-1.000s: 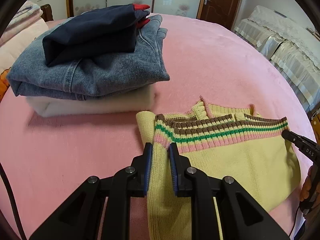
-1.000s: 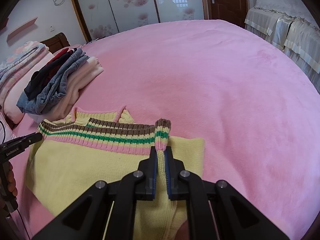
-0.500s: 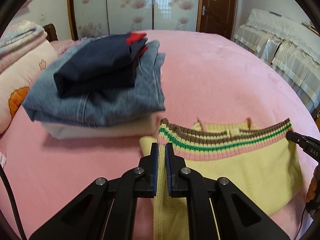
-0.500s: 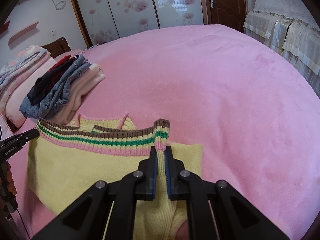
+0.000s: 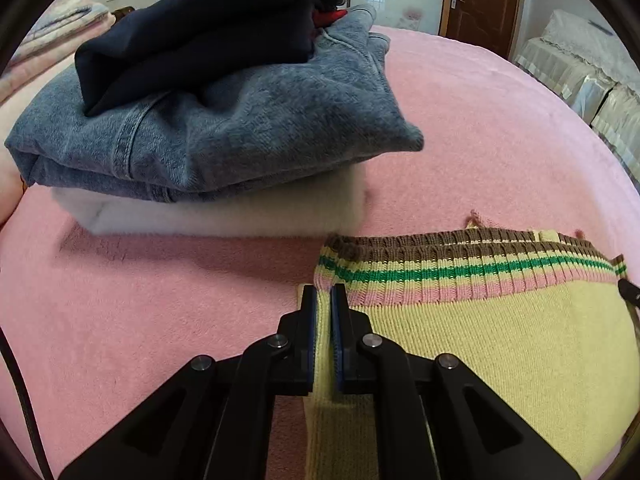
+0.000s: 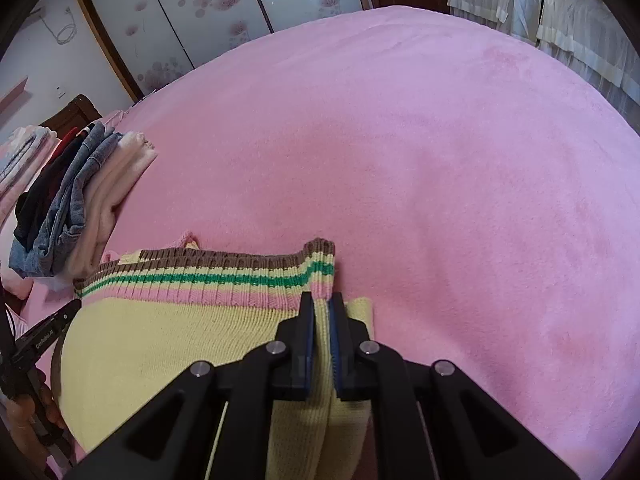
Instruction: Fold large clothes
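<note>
A yellow knit sweater [image 5: 500, 340] with a brown, green and pink striped hem lies folded on the pink bed. My left gripper [image 5: 324, 296] is shut on the hem's left corner. My right gripper [image 6: 322, 304] is shut on the hem's right corner, and the sweater [image 6: 168, 344] spreads to its left. The striped hem is stretched between the two grippers, held just above the yellow body. The tip of the right gripper shows at the right edge of the left wrist view [image 5: 630, 292]; the left gripper shows in the right wrist view [image 6: 48, 332].
A stack of folded clothes [image 5: 224, 128], navy on denim on white, sits close beyond the left gripper; it also shows in the right wrist view [image 6: 76, 200]. The pink bedspread [image 6: 440, 160] stretches to the right. A wardrobe and a door stand behind.
Both grippers have carried the striped hem forward and lower over the yellow body. The clothes stack is now much nearer the left gripper.
</note>
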